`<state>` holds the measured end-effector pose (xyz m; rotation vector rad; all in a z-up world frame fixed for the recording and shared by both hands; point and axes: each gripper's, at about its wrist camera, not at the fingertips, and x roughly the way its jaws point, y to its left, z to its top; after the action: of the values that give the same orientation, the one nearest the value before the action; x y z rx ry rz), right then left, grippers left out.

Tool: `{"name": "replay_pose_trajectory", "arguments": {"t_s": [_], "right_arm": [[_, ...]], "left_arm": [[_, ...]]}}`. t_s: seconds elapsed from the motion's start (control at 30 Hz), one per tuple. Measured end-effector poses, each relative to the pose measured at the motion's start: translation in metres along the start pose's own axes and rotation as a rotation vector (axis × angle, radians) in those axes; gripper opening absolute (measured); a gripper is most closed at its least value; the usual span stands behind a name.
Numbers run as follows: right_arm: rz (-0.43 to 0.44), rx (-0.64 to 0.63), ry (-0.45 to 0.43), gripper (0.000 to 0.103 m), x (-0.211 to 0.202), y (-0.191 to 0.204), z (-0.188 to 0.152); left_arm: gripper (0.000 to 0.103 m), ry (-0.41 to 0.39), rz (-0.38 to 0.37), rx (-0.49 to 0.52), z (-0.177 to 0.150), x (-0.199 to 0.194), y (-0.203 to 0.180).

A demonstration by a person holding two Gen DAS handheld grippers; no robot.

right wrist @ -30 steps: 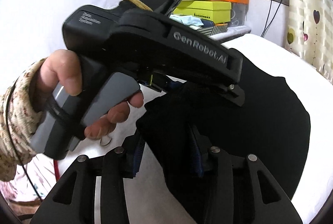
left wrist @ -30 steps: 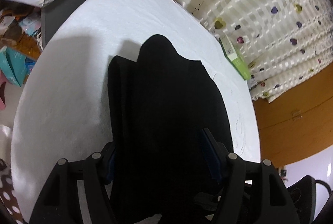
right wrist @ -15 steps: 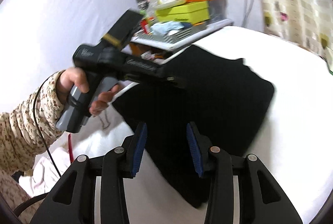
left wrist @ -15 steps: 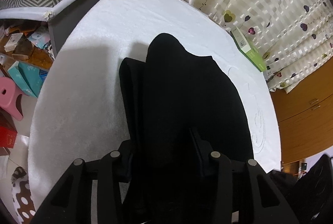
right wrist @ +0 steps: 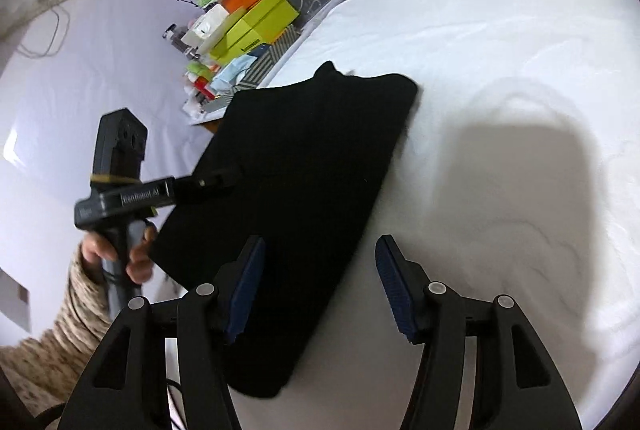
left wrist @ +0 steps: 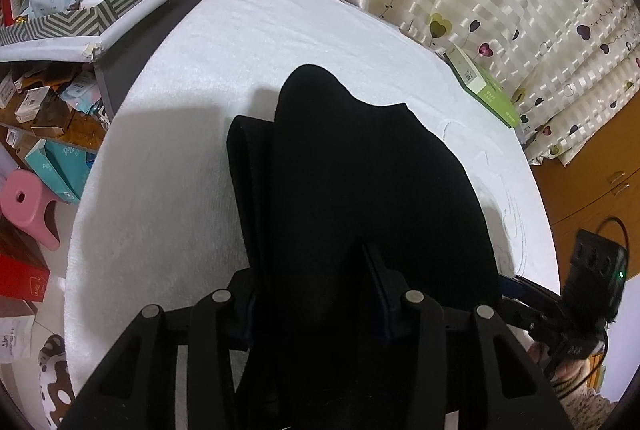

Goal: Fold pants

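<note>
Here the black pants [right wrist: 296,190] lie folded flat on the white bed [right wrist: 500,42]. Left tongs [left wrist: 316,294] are clamped on the pants' near edge, cloth bunched between the fingers. Right tongs [right wrist: 320,286] hang wide open over the pants' right edge, gripping nothing.
</note>
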<state>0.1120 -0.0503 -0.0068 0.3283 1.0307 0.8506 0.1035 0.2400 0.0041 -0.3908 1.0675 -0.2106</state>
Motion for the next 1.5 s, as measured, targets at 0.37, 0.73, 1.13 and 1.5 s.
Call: {"name": "replay_pose_trajectory", "arguments": {"t_s": [0.37,0.73,1.13,1.5], "right_arm": [[0.080,0.016,0.008,0.060,0.021,0.002,0.016],[0.060,0.028,0.013,0.055,0.036,0.008,0.024],[-0.103,-0.115,-0.053,0.023,0.026,0.033,0.020],[-0.123,-0.186,-0.171,0.020,-0.021,0.050,0.023]], "left_arm": [[0.046,-0.001,-0.020,0.014,0.000,0.000,0.002],[0.046,-0.006,-0.034,0.021,0.000,0.001,0.003],[0.038,-0.030,0.088,0.063,-0.001,-0.001,-0.019],[0.023,-0.078,0.103,0.103,0.004,-0.020,-0.058]]}}
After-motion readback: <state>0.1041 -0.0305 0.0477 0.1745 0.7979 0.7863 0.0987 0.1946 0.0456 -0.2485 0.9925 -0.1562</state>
